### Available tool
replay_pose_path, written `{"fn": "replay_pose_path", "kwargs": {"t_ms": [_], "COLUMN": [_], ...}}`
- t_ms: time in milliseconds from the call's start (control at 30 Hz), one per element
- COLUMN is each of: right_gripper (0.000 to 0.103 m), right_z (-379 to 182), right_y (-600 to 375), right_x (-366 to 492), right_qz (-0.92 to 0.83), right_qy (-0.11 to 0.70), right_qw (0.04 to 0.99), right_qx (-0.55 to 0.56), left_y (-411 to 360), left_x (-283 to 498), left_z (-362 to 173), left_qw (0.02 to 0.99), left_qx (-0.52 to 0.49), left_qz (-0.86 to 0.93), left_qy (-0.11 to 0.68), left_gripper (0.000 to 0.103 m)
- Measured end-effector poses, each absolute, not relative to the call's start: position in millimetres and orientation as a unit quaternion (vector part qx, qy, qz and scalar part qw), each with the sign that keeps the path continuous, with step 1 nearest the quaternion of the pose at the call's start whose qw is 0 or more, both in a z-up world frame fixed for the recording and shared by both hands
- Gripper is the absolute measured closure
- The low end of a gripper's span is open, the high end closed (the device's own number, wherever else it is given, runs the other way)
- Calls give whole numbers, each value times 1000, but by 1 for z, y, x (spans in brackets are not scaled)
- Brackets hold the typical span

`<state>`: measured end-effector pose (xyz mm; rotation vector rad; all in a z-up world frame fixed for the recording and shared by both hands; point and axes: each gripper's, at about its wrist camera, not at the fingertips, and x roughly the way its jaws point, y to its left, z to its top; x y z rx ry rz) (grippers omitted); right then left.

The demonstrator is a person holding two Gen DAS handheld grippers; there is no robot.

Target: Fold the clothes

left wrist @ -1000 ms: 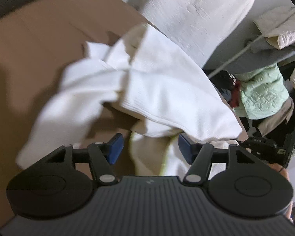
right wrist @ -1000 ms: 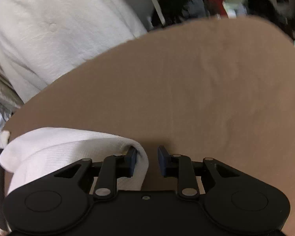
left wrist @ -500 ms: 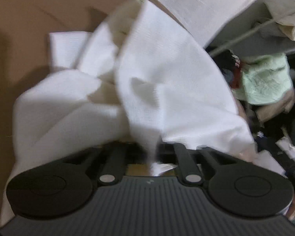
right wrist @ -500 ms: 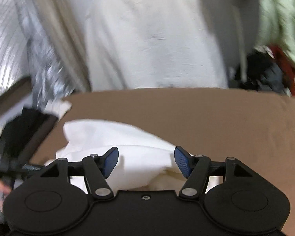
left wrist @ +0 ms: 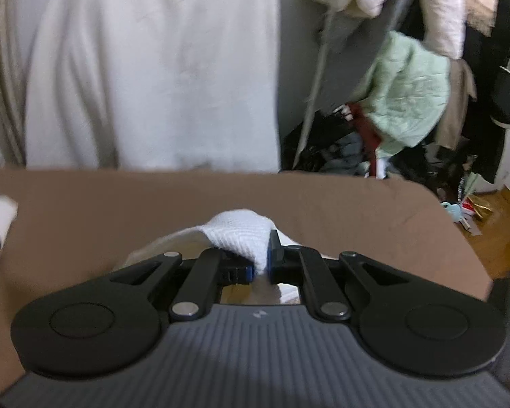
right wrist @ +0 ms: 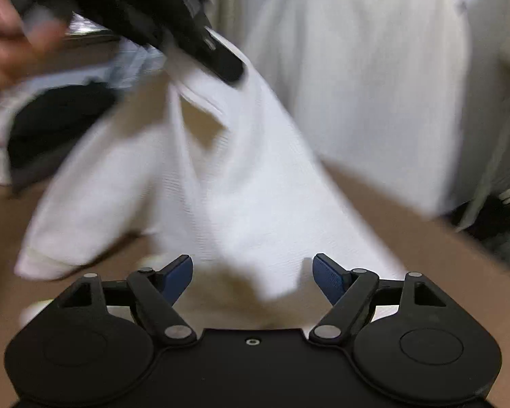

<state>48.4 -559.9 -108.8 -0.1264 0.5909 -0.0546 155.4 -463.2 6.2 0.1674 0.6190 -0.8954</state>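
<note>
White garment hanging lengthwise, pinched by left gripper

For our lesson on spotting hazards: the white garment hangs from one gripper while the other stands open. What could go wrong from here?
1. The left gripper pinches only a small bunch of the white garment; it may slip out.
2. The right gripper is open, with cloth hanging in front; closing now could catch a random fold.
3. The hanging cloth may drag across the brown surface and crumple.

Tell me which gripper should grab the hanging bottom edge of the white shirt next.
Right. The left gripper is already shut on the white shirt, holding it up. The right gripper, jaws just opened and empty, faces the shirt's hanging lower edge.
</note>
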Motion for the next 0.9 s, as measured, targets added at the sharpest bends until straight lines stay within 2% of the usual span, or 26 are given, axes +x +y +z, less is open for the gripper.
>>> {"fn": "replay_pose_path", "kwargs": {"t_ms": [33, 67, 100, 167, 233, 300, 367, 500, 633, 700, 733, 767, 800, 833, 900], "right_gripper": [57, 79, 95, 95, 95, 95, 95, 95, 95, 95, 95, 95, 95, 95, 96], "right_z": [-109, -108, -105, -96, -92, -96, -109, -120, -116, -115, -116, -115, -117, -119, -119], "right_y": [-570, -585, -606, -652, -692, -721, -735, -766, -762, -753, -749, -751, -755, -754, -757], "right_x": [52, 56, 60, 49, 36, 27, 28, 39, 55, 52, 50, 49, 45, 42, 37], "right_qz": [-50, -65, -81, -117, -172, -223, -281, -306, -305, -316, -323, -328, -332, -338, -344], "right_qy": [279, 270, 260, 215, 183, 183, 202, 223, 220, 219, 219, 221, 217, 211, 203], "right_qw": [956, 959, 962, 967, 959, 945, 930, 914, 919, 917, 914, 911, 909, 908, 908], "right_qx": [-71, -63, -28, 76, 134, 154, 125, 142, 117, 107, 111, 121, 129, 132, 128], "left_y": [-469, -475, -481, -495, -508, -511, -512, -508, -497, -495, -498, -504, -511, -518, -519], "left_x": [154, 156, 162, 176, 189, 195, 195, 184, 178, 177, 179, 181, 185, 189, 191], "left_z": [15, 19, 21, 11, 2, -16, -33, -74, -111, -127, -135, -143, -151, -158, -151], "left_qw": [852, 854, 855, 851, 847, 846, 851, 852, 812, 788, 774, 771, 774, 776, 799], "left_qx": [84, 86, 81, 69, 55, 42, 45, 118, 136, 134, 139, 156, 190, 221, 230], "left_qz": [-431, -432, -431, -428, -425, -417, -403, -377, -400, -416, -415, -394, -361, -331, -327], "left_qy": [285, 278, 276, 295, 313, 329, 334, 344, 402, 435, 457, 475, 484, 489, 449], "left_gripper": [96, 96, 95, 89, 81, 55, 50, 42, 39, 31, 32, 53, 90, 91, 94]}}
